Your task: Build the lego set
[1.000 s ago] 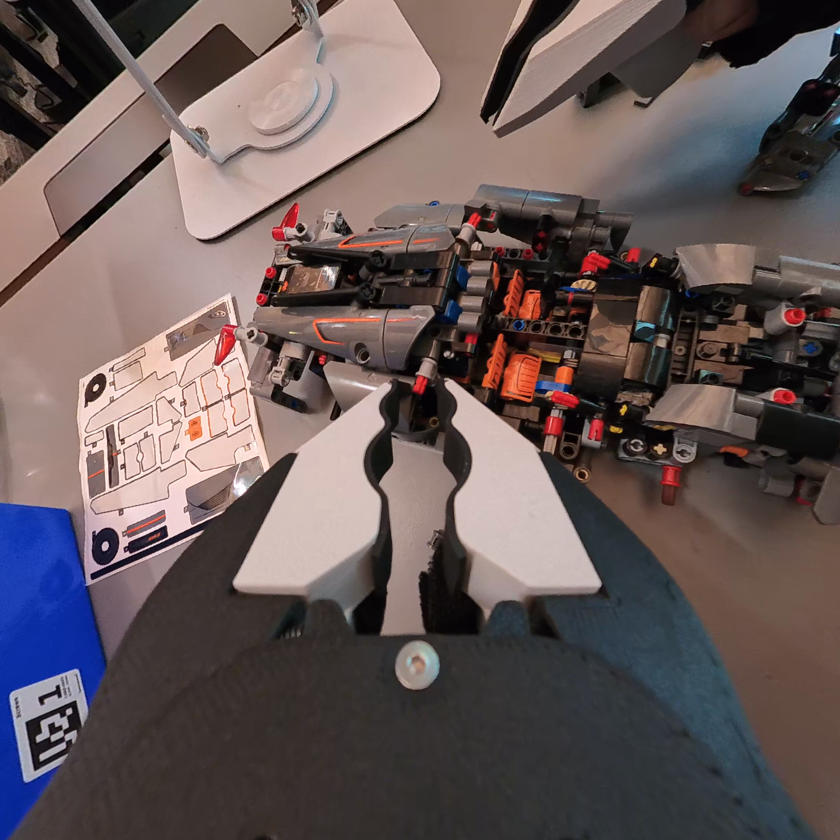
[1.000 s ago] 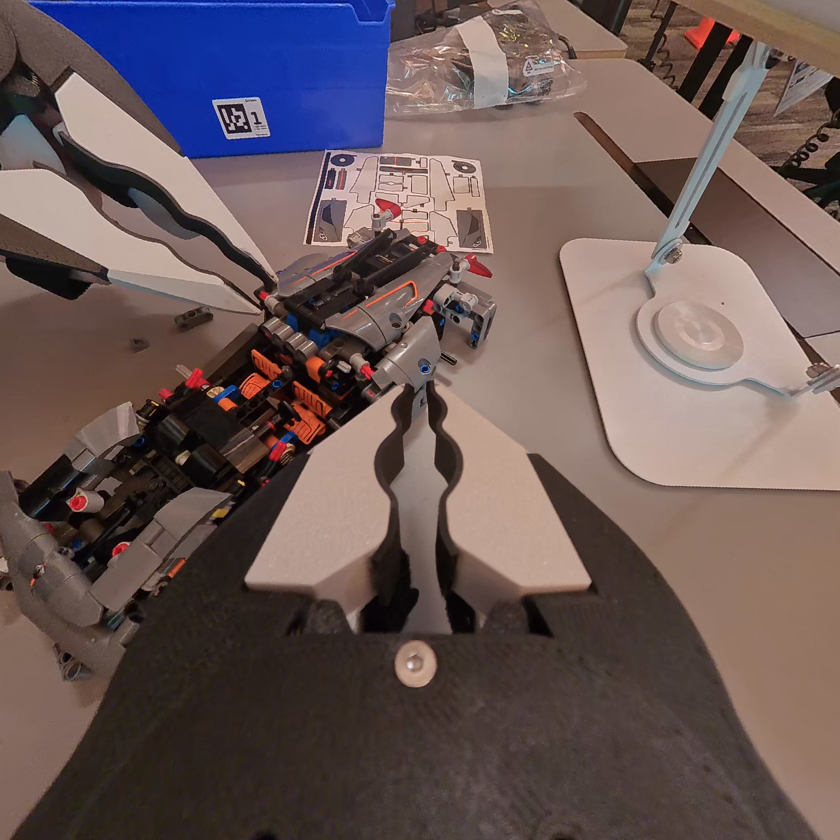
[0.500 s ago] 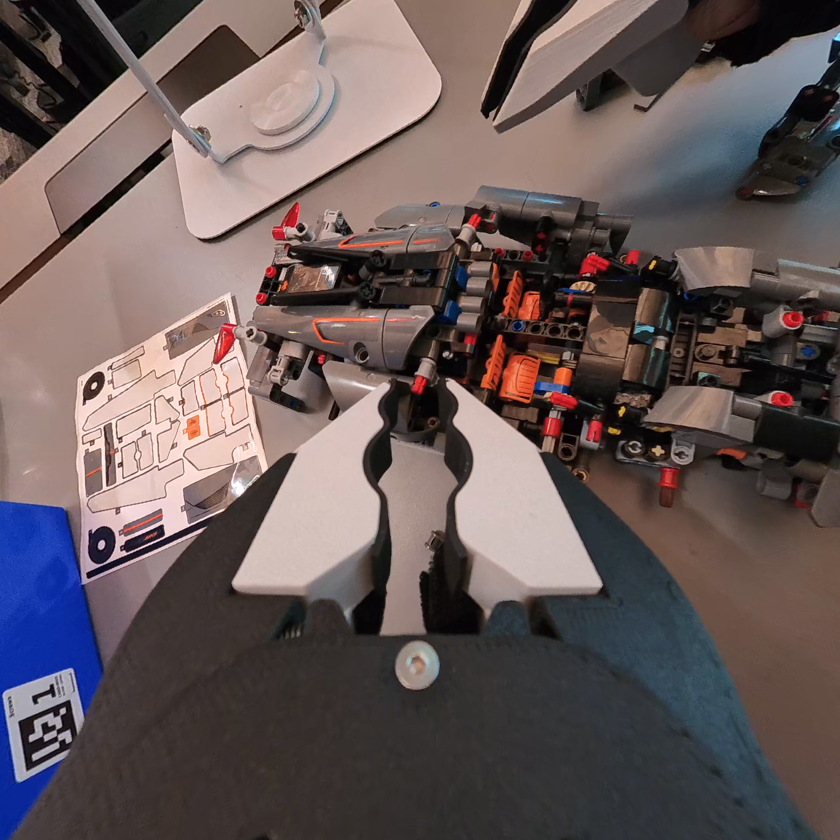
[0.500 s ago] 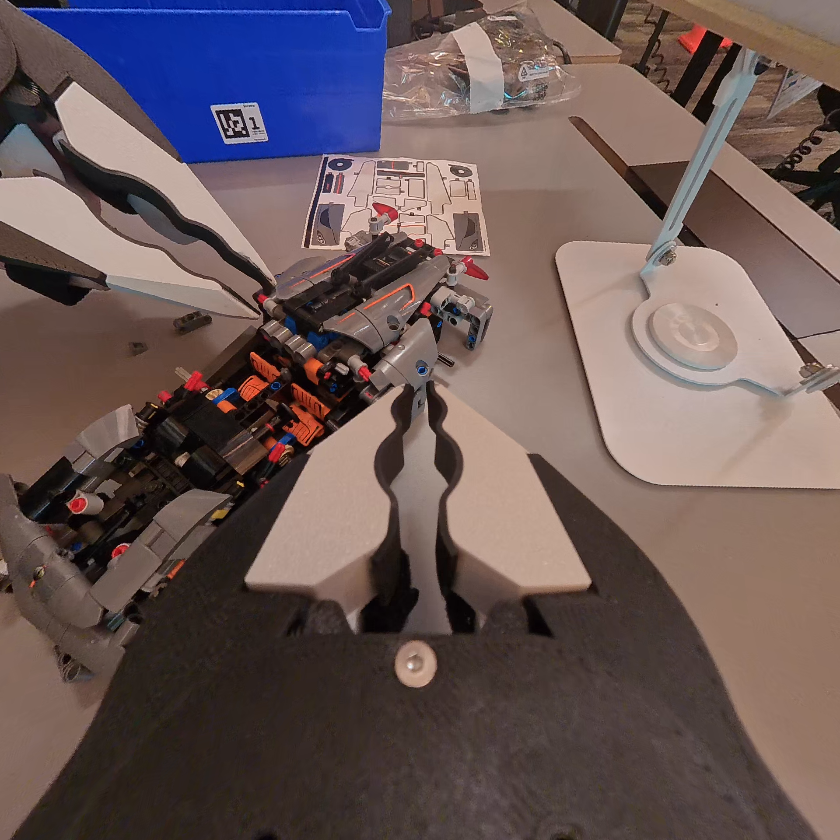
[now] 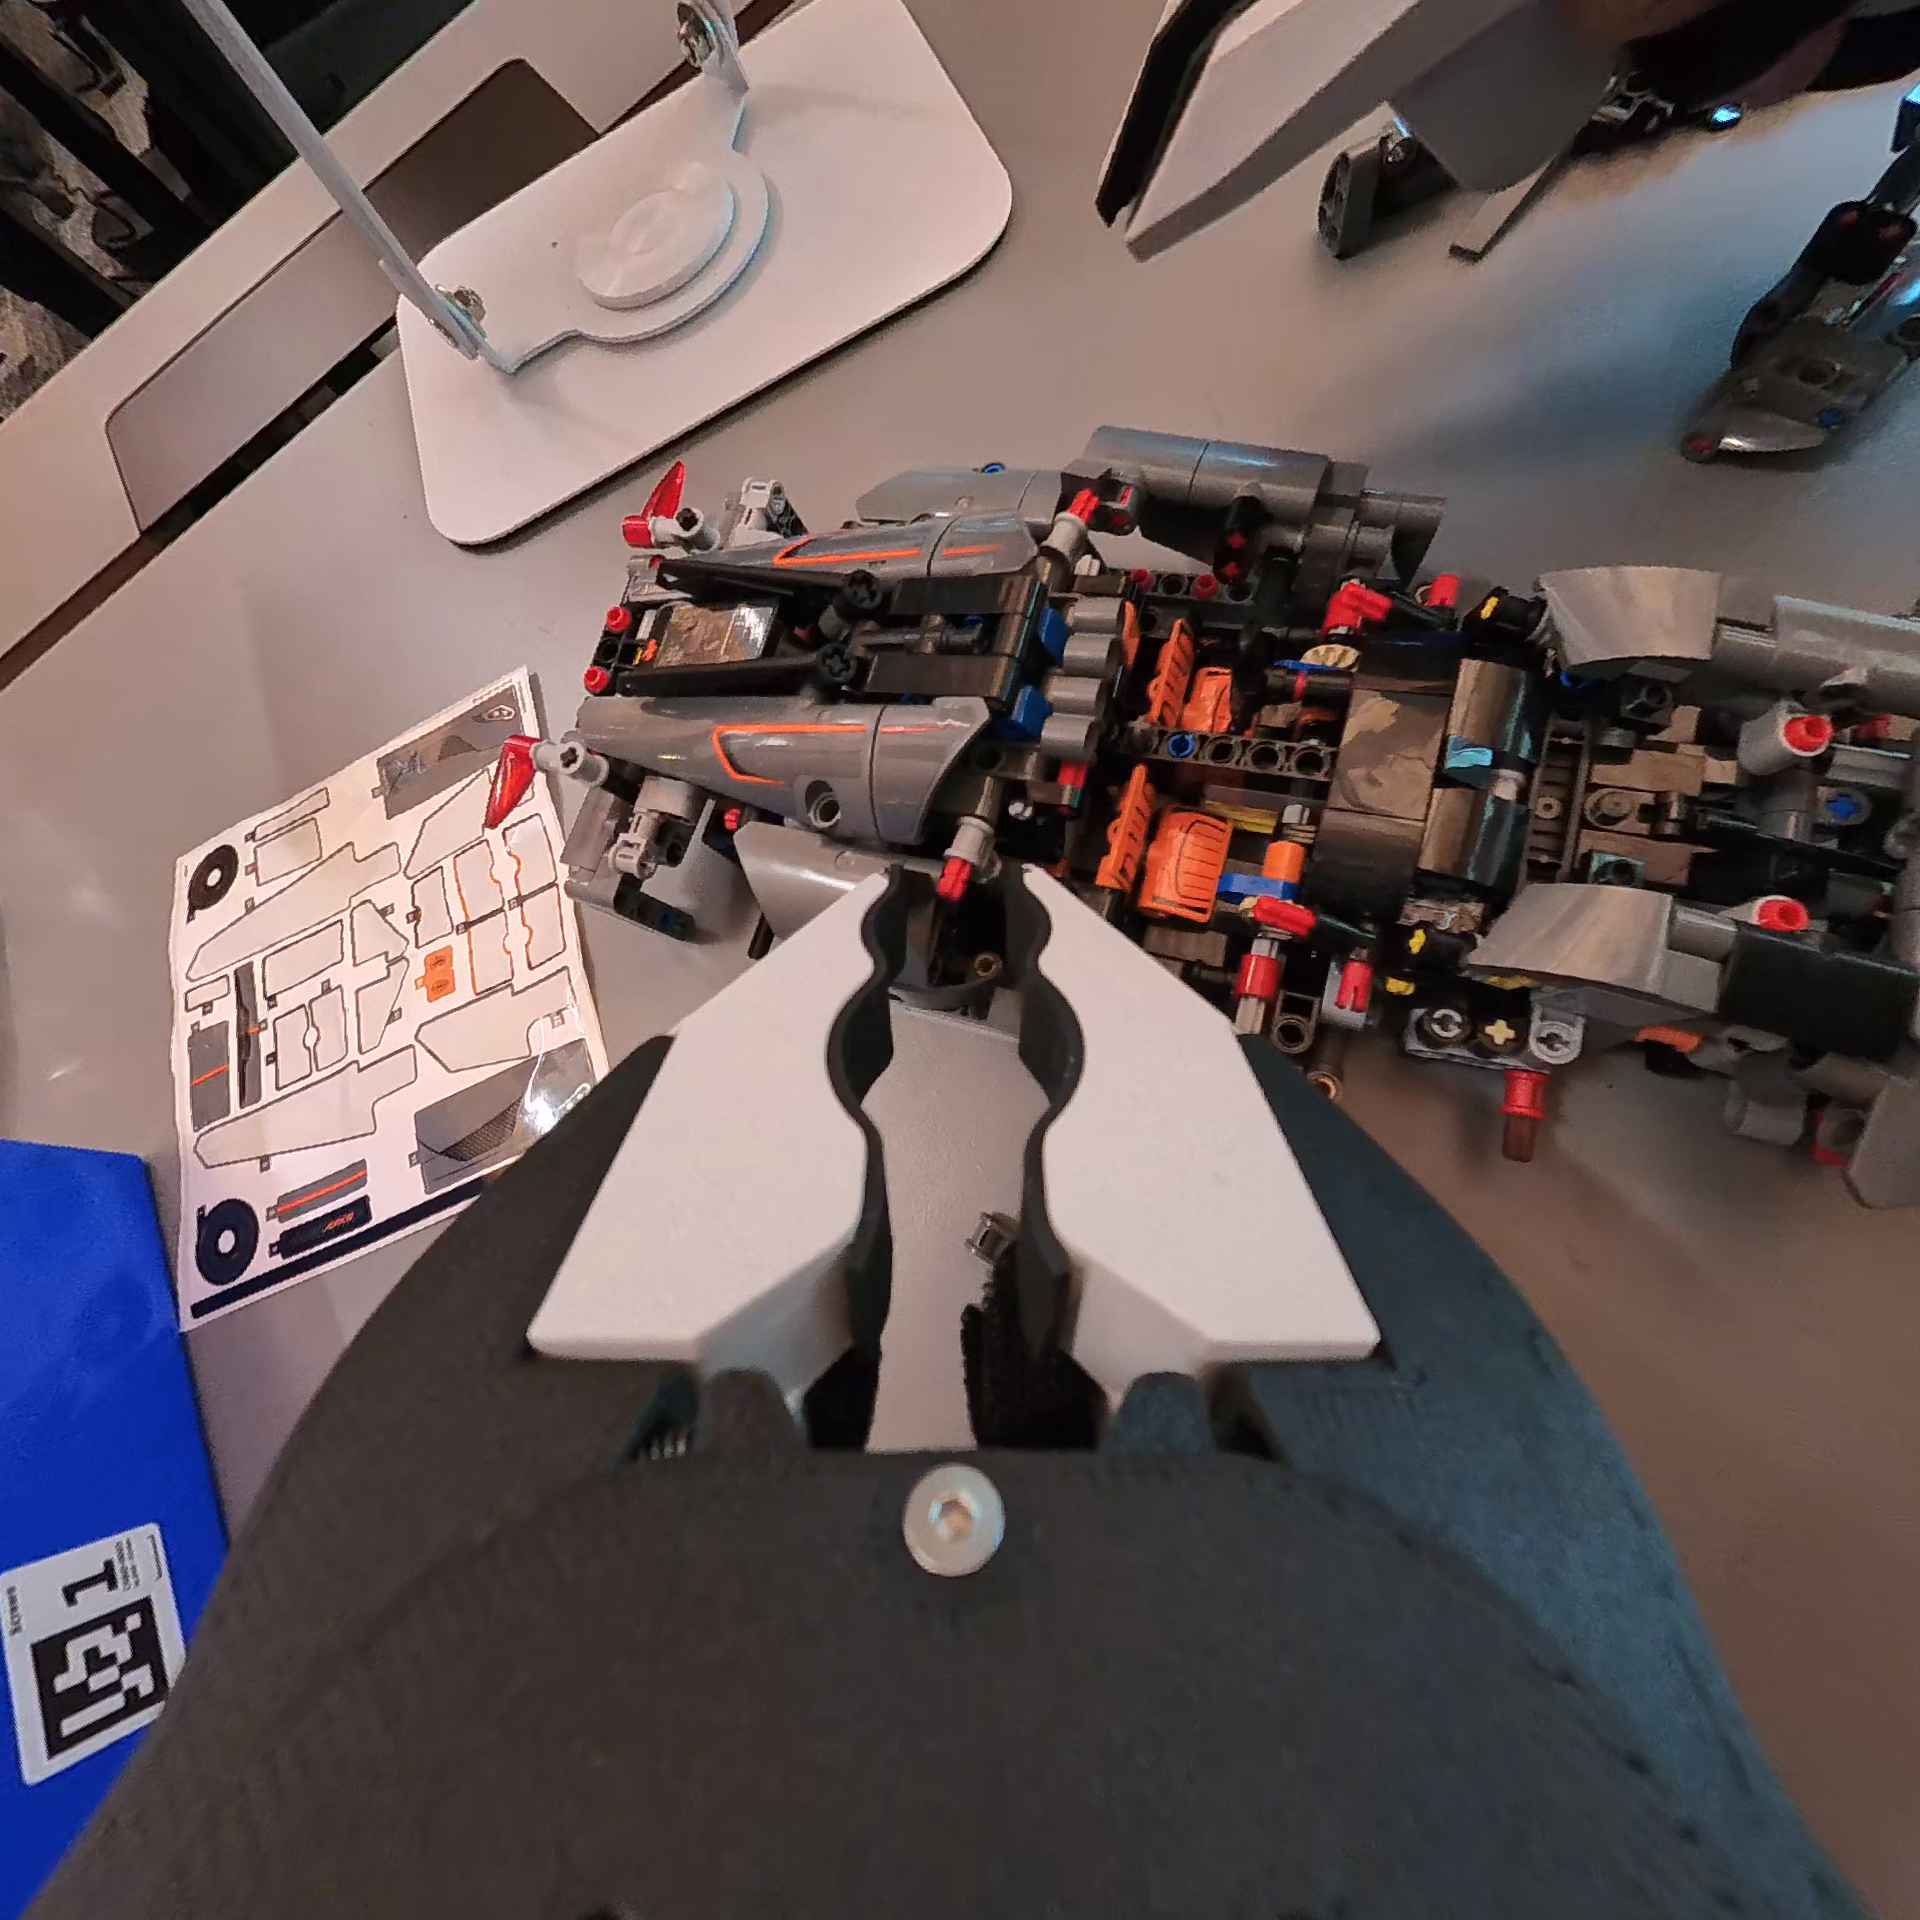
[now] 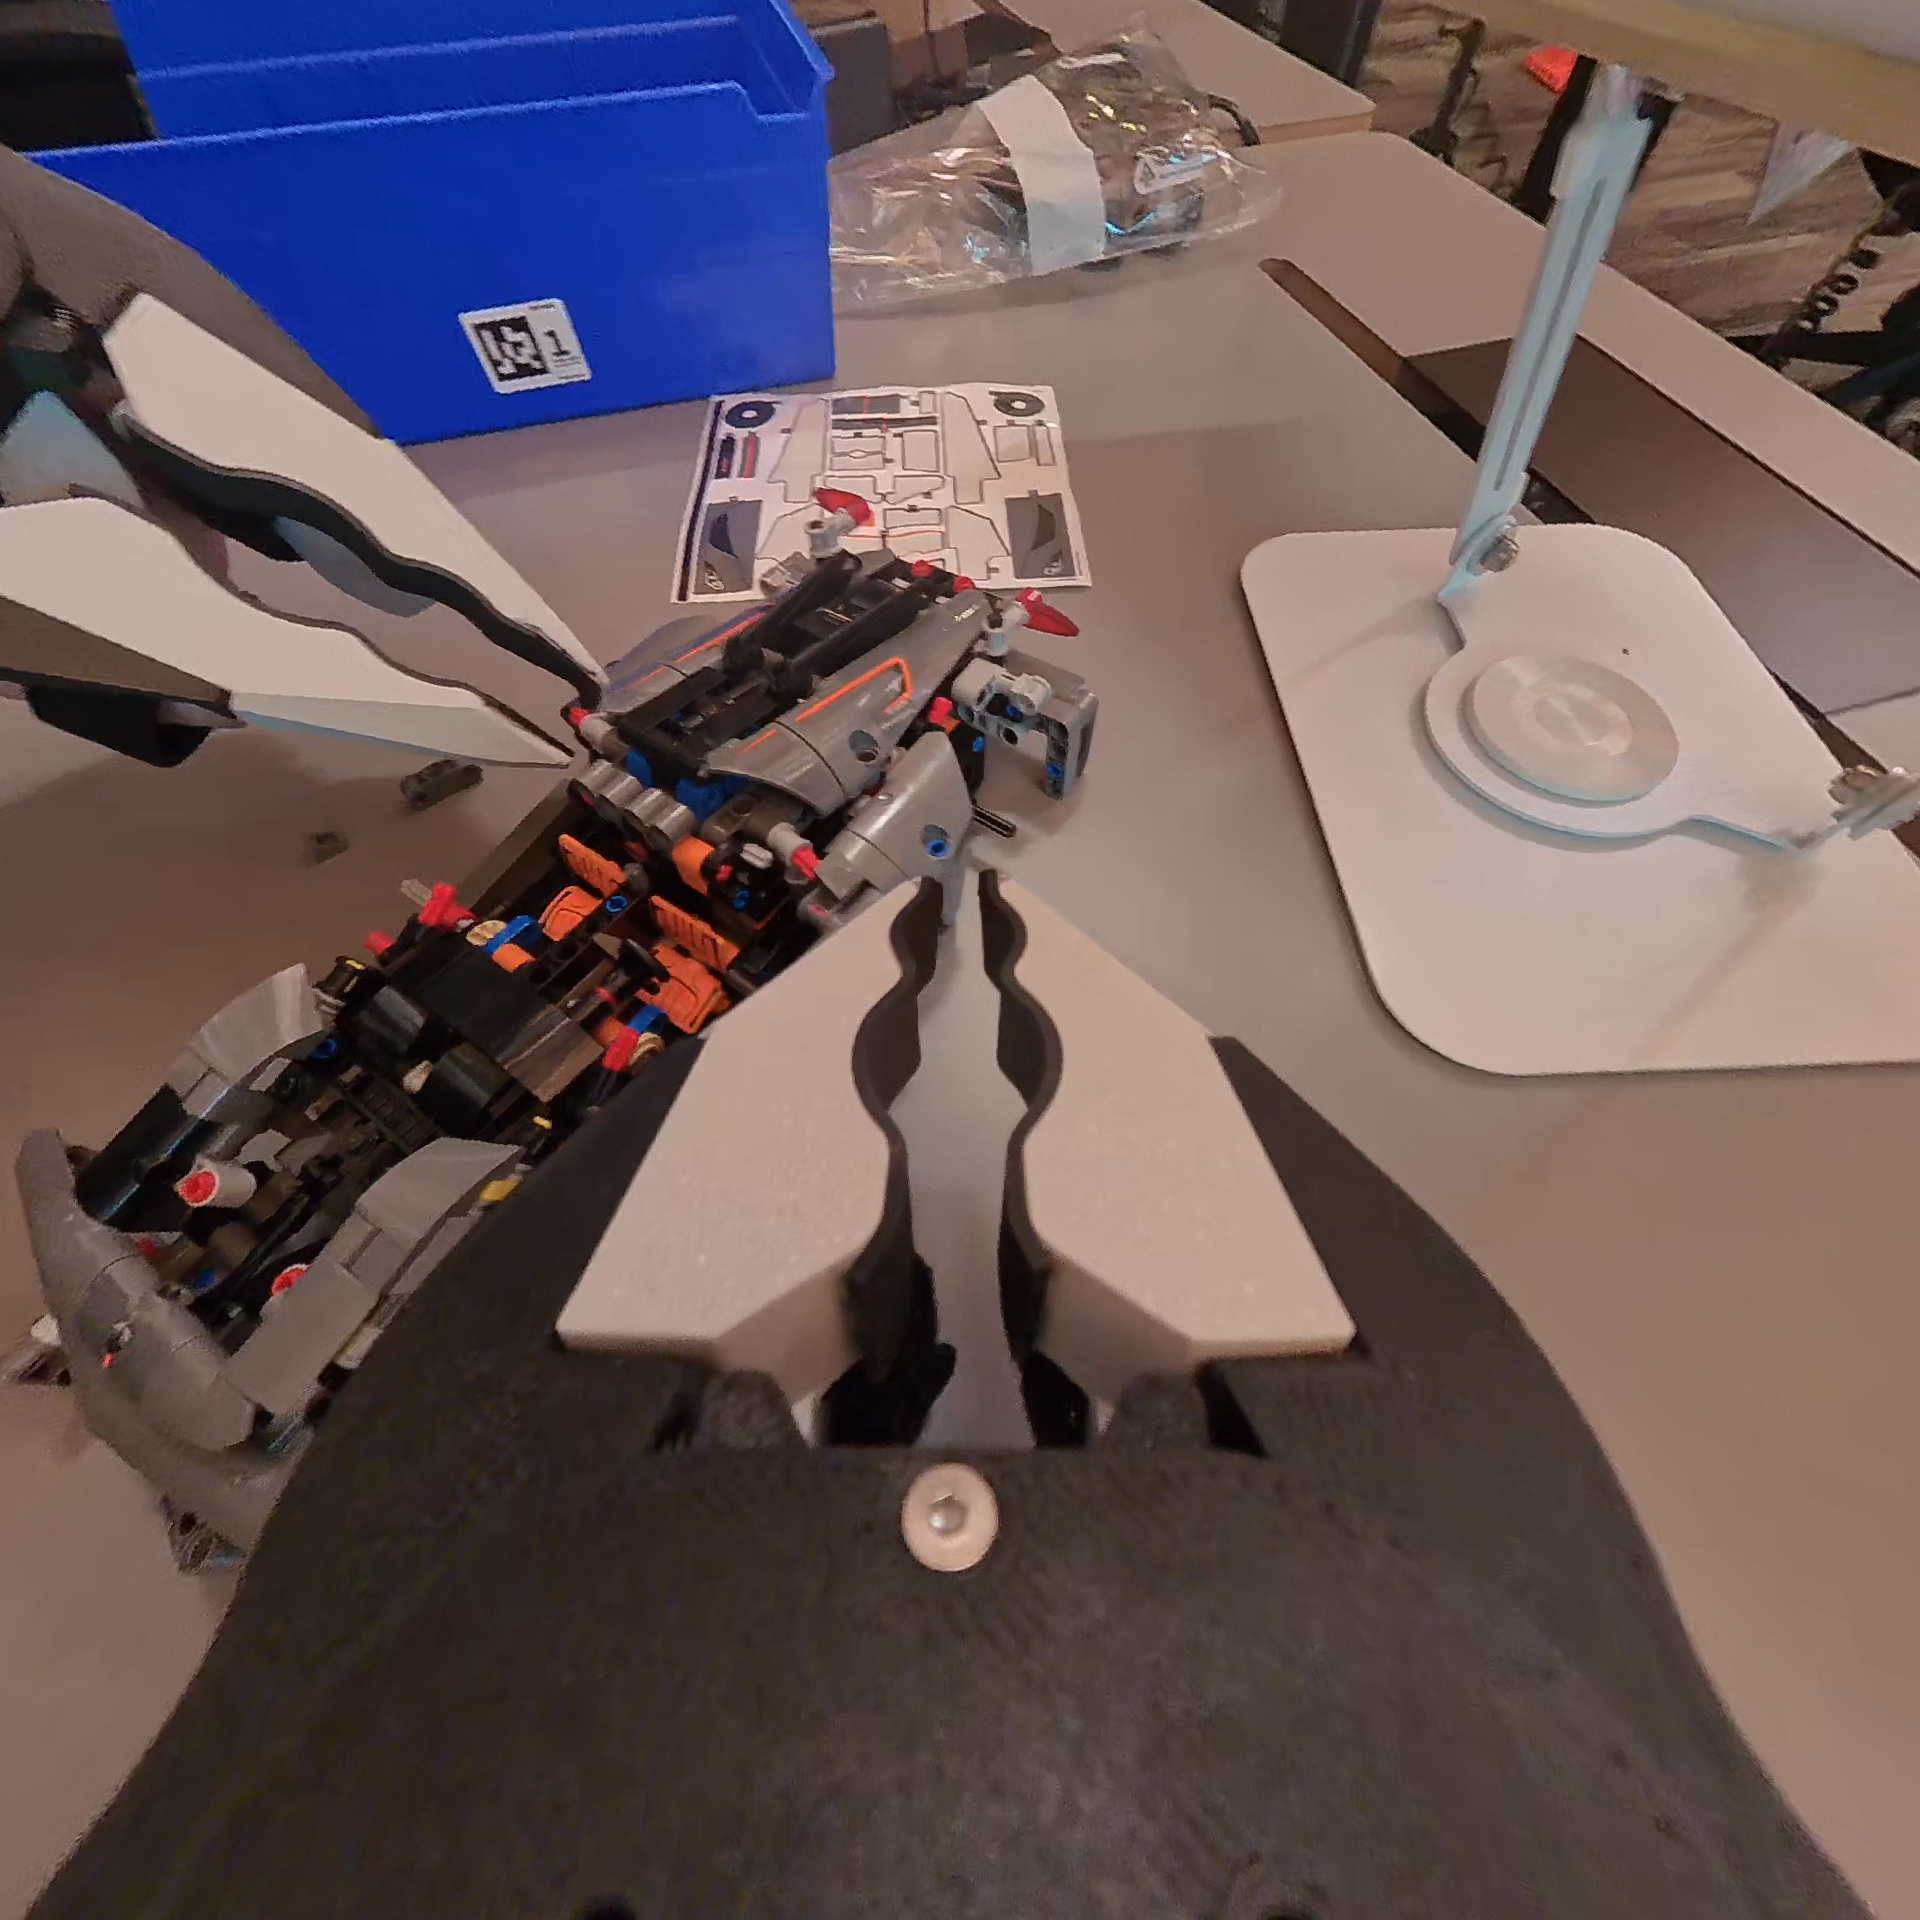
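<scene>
A half-built grey, black and orange lego car [image 5: 1195,727] lies on the grey table; it also shows in the right wrist view [image 6: 727,748]. My left gripper [image 5: 956,894] is closed on the car's near side, with a dark part and a red pin between its tips. In the right wrist view [image 6: 582,717] its tips meet the car's edge. My right gripper [image 6: 951,894] is shut, its tips just behind a grey wing panel [image 6: 904,821] on the car's other side. In the left wrist view this right gripper [image 5: 1127,223] hangs apart from the car, nothing visibly held.
A sticker sheet [image 5: 374,987] lies beside the car's end. A blue bin [image 6: 468,229] stands behind it. A white stand base [image 6: 1558,810] takes up the right side. A plastic bag [image 6: 1039,177] lies at the back. A separate grey lego assembly [image 5: 1808,353] and loose small pieces [image 6: 442,774] lie nearby. One gripper's finger ends stand about 12 cm off the other's.
Almost nothing. My right gripper has drifted slightly, with some blur in its view. My left gripper holds still on the car.
</scene>
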`<control>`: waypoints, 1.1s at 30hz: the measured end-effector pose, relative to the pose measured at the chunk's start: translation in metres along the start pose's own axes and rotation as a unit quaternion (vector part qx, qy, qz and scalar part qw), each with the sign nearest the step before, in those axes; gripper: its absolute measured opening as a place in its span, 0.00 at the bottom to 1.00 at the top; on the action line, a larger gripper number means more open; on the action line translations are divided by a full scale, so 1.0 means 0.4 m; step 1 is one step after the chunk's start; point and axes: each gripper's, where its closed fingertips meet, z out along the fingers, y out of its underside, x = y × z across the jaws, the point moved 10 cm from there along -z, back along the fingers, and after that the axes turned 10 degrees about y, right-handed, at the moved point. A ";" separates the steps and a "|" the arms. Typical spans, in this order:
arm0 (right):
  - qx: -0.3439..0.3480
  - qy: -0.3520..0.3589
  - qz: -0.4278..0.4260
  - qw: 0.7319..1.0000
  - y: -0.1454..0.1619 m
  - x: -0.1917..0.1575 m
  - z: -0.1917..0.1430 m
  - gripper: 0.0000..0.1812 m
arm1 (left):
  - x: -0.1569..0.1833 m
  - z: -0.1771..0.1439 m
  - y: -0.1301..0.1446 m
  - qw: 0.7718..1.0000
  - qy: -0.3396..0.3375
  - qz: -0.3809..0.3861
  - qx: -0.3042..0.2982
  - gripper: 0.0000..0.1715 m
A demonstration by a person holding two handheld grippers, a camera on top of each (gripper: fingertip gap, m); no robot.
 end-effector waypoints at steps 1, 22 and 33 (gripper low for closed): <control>0.003 -0.007 -0.004 1.000 -0.002 -0.005 0.000 0.04 | 0.000 0.000 0.000 1.000 0.000 0.000 0.000 0.10; -0.011 -0.032 -0.087 0.996 0.015 -0.075 0.056 0.07 | 0.002 0.002 0.003 1.000 -0.001 -0.002 0.010 0.10; -0.014 -0.020 -0.091 0.996 0.014 -0.078 0.060 0.05 | 0.002 0.002 0.005 1.000 0.000 -0.005 0.016 0.11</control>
